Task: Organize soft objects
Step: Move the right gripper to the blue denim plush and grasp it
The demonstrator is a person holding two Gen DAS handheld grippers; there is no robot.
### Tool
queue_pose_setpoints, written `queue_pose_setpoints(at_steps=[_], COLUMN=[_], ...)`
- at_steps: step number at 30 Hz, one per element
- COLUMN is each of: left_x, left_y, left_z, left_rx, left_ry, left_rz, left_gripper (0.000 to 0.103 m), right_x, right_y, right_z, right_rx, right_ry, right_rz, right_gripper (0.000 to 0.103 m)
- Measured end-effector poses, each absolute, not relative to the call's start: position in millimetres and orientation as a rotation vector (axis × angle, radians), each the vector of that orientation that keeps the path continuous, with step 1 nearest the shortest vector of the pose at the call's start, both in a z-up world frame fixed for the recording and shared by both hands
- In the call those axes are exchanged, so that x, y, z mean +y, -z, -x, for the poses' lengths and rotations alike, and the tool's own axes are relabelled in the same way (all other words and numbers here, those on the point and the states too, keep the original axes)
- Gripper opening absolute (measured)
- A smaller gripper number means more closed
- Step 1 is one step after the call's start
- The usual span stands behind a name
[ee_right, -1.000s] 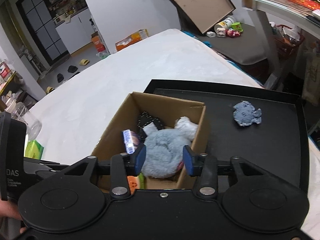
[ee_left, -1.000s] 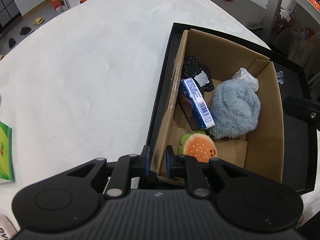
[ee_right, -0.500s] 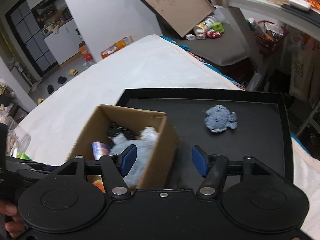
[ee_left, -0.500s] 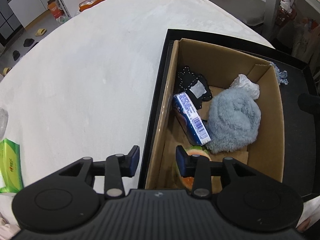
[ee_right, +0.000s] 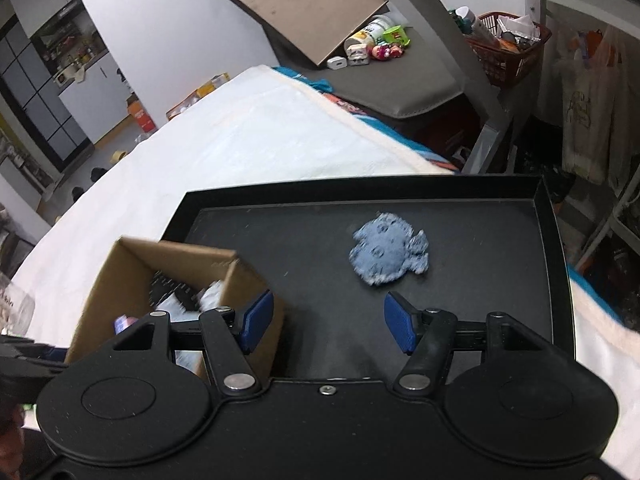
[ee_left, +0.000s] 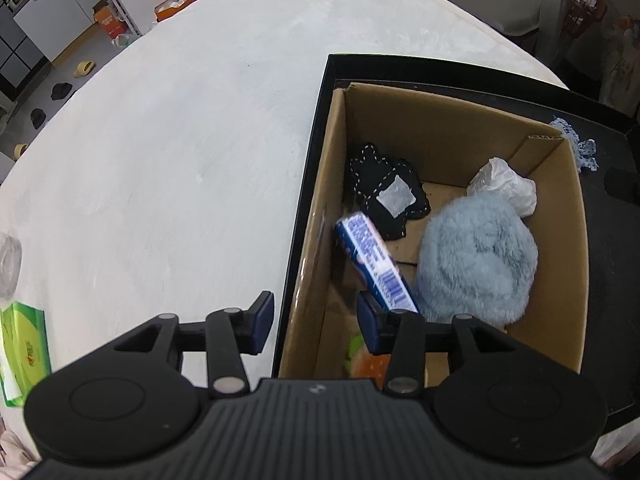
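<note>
over the left wall of the cardboard box [ee_left: 460, 120] the left gripper [ee_left: 316, 326] points steeply down, its jaws opening and straddling that wall without pinching it; one blue pad sits outside above the white bed cover [ee_left: 180, 140], the other inside. just past the inner pad a blue carton [ee_left: 374, 260] lies with its long axis running away from the jaws, barcode end nearest; its print is too blurred to read. beyond it lies a black stitched pouch [ee_left: 384, 188], to its right a fluffy pale-blue plush [ee_left: 476, 264] and a white crumpled bag [ee_left: 504, 184]. under the inner pad shows an orange burger toy [ee_left: 370, 362].

the right gripper [ee_right: 326, 326] tilts down over the black tray [ee_right: 500, 280], jaws spread and empty. the box stands by its left pad. ahead, slightly right of the gap and apart from the pads, a flat blue knitted toy [ee_right: 384, 254] lies on the tray, long axis crosswise.
</note>
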State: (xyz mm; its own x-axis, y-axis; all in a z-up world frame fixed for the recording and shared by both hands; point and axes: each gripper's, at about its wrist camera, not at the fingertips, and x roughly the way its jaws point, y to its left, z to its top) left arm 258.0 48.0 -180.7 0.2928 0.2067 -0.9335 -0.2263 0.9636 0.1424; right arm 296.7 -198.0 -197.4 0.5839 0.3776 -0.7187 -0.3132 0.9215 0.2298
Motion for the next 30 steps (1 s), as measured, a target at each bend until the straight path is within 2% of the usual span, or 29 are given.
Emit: queue_pose_setpoints(at_steps=[6,8,11,27,30], left_x=[40.5,39.2,40.2,22.5,20.9], left_y=[189.6,192.9,198.6,204.8,203.9], left_z=[-269.9,-274.1,-279.8,-293.0,-292.6], left_rx=[1.282,1.293,1.315,1.350,1.352], left_ry=[-0.287,-0.294,-0.312,-0.352,-0.352], left_rz=[-0.048,-0.071,-0.075,-0.156,-0.164], left_gripper=[0.045,0.045,0.045,0.045,0.045], right_x=[-210.6,-212.2,-214.6,-207.3,-205.2], right_y=[223.8,228.6,231.4,254.7,256.6], right_z=[-314.0,-321.4,-327.4,-352.5,-354.9], right_rx=[0.825,0.817,0.784,0.780,0.777], right_ry=[-0.380,-0.360,-0.345,-0.300,-0.287], right_rz=[-0.130,-0.135,-0.138,-0.089,-0.067], right_gripper=[0.066,0.077,0.086,0.089,0.082])
